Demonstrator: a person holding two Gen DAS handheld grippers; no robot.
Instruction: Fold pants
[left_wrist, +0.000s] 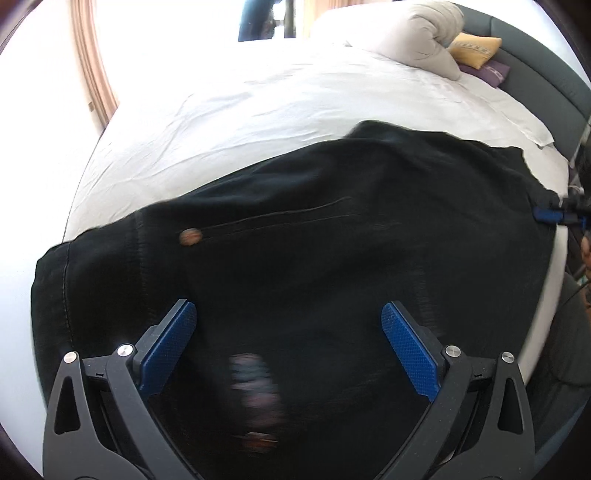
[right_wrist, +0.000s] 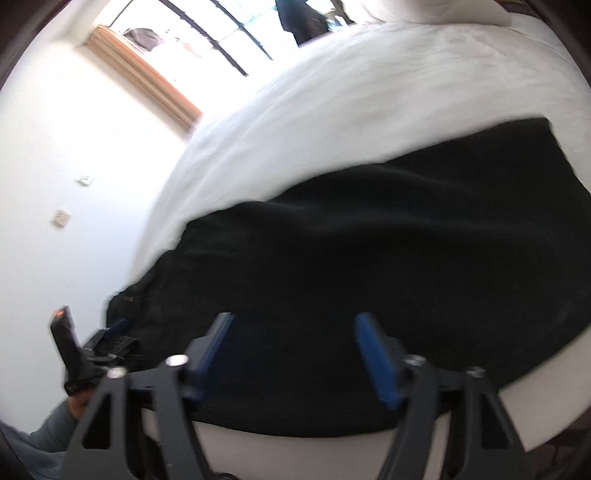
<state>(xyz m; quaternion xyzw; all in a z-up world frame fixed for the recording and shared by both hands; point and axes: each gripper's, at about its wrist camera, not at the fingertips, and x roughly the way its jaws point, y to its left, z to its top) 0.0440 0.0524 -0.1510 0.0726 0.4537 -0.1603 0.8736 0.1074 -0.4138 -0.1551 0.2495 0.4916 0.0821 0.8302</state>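
Observation:
Black pants (left_wrist: 332, 229) lie flat across the near side of a white bed (left_wrist: 258, 110), waistband to the left with a brown button (left_wrist: 190, 236) on it. My left gripper (left_wrist: 290, 314) hovers over the waist end, its blue pads (left_wrist: 173, 343) wide apart with nothing between them. In the right wrist view the same pants (right_wrist: 388, 240) fill the middle, blurred. My right gripper (right_wrist: 293, 325) stands open above the cloth near the bed's front edge, nothing pinched. The right gripper (left_wrist: 554, 214) also shows at the pants' far right corner.
A rolled white duvet (left_wrist: 406, 33), a yellow cushion (left_wrist: 474, 48) and a purple one (left_wrist: 491, 72) sit by the grey headboard (left_wrist: 546, 74). A curtain and bright window (right_wrist: 207, 40) lie beyond the bed. The left gripper (right_wrist: 114, 332) and a person's sleeve (right_wrist: 44, 435) show at lower left.

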